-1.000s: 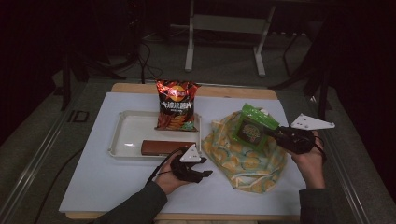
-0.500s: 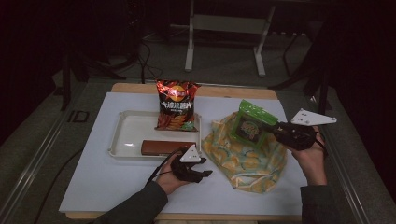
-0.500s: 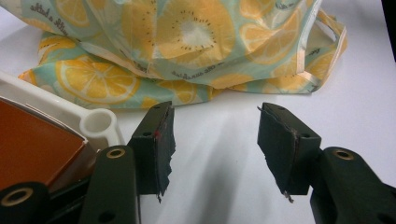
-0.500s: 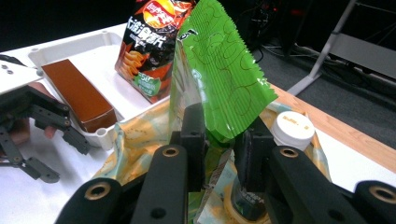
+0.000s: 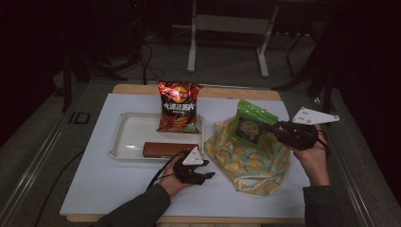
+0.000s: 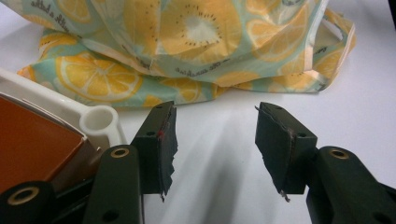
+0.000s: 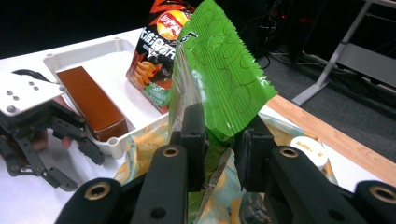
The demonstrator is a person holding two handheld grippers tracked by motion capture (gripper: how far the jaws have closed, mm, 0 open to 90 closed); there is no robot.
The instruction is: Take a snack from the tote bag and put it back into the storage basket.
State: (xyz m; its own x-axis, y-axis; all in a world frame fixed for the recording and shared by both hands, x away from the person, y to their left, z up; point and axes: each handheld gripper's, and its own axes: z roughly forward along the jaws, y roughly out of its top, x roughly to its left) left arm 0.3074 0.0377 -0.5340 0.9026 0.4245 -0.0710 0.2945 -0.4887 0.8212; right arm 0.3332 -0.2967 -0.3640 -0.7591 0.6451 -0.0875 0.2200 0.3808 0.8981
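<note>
Right gripper (image 7: 217,154) grips a green snack packet (image 7: 219,79), held upright above a lemon-print cloth bag (image 5: 250,158) just below it. White tray (image 5: 130,130) w/ brown box (image 5: 168,149) & red chip bag (image 5: 178,106) lies beyond its left jaw. Left gripper (image 6: 215,140), jaws apart on nothing & just been closing a bit, rests beside tray, facing bag.

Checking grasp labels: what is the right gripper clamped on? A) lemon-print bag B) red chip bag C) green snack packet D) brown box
C: the right gripper has its jaws pinched on the green snack packet, held above the lemon-print bag.
</note>
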